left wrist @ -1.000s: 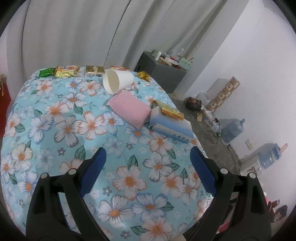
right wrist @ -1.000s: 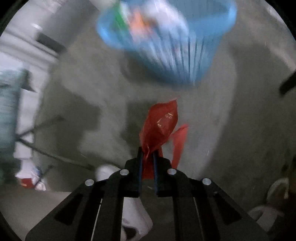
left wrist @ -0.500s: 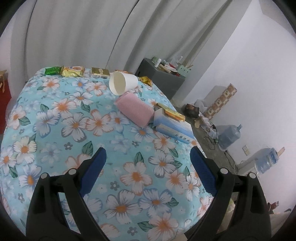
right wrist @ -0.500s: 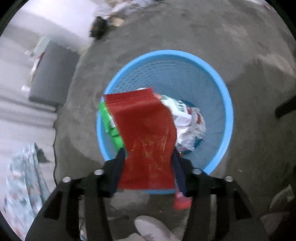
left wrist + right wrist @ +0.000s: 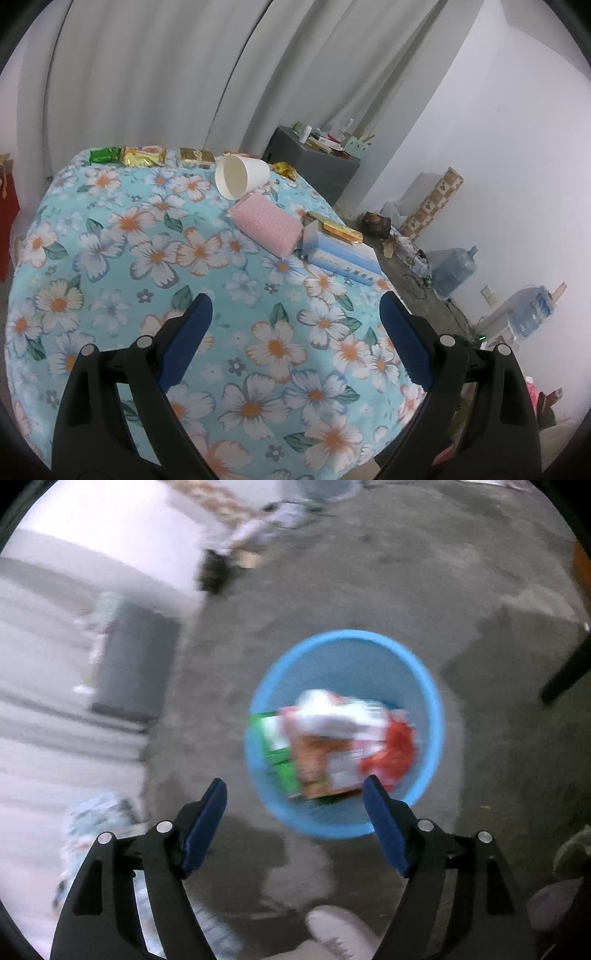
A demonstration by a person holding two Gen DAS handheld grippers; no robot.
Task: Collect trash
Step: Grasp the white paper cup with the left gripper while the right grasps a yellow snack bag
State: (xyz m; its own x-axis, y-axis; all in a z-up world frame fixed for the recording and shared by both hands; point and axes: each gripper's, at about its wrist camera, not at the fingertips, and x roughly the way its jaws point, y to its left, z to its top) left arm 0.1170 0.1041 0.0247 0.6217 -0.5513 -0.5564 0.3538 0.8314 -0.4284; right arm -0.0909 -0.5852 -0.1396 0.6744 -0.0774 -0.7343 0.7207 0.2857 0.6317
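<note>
Below on concrete, red wrapper [image 5: 393, 753] lies binned beyond spread, just-opened, empty right tongs [image 5: 295, 794].

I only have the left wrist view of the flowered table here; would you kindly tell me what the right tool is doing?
Observer: The right tool is open and empty above a blue basket on the floor.
Operator: Thank you; did the red wrapper land inside?
Observer: Yes, a red wrapper lies in the basket; the tool's jaws have just been opening.
Operator: Is anything else in there?
Observer: A green packet and white packaging, though blurred.
</note>
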